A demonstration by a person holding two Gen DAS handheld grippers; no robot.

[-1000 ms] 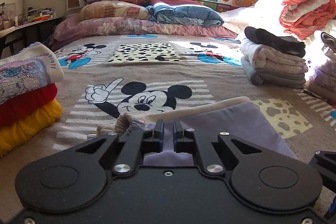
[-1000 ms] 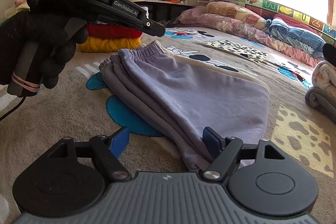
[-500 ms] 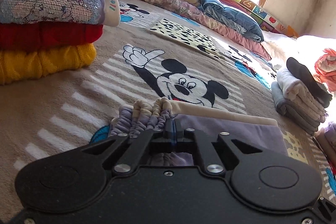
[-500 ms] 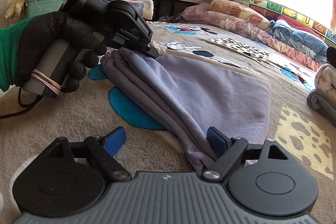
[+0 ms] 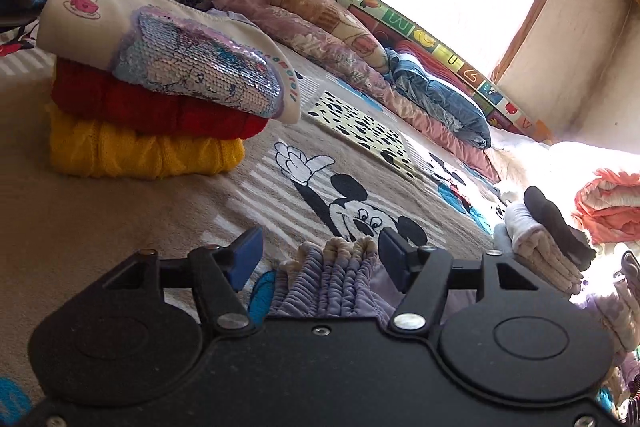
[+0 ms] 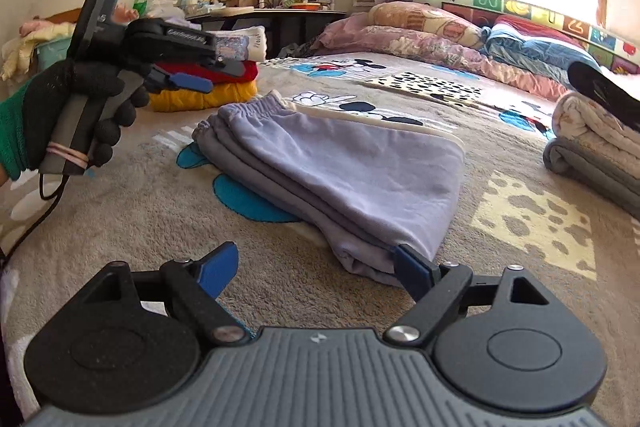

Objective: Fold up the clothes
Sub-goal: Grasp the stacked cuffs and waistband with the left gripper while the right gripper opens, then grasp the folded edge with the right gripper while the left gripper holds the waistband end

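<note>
Folded lilac trousers [image 6: 340, 167] lie flat on the cartoon-mouse blanket [image 6: 120, 211], gathered waistband [image 5: 336, 279] to the left. A gloved hand [image 6: 80, 95] holds my left gripper [image 6: 212, 73] up to the left of the waistband, apart from the cloth. Its jaws are opening, and in its own view the left gripper [image 5: 320, 253] shows the waistband below and between the blue pads [image 5: 248, 257], which do not press on it. My right gripper [image 6: 316, 267] is open at the trousers' near end, its right finger [image 6: 412, 273] beside the folded hem.
A stack of yellow, red and sequinned white sweaters [image 5: 152, 99] stands at the left. Folded grey and cream clothes [image 6: 592, 135] topped by a black item sit at the right. Pillows [image 6: 420, 31] line the headboard, a cluttered desk [image 6: 272, 11] behind. An orange blanket [image 5: 608, 203] lies far right.
The left gripper was shut on the waistband; it has let go, opened, rolled and drawn off to the left. The right gripper stayed open and backed off slightly from the hem.
</note>
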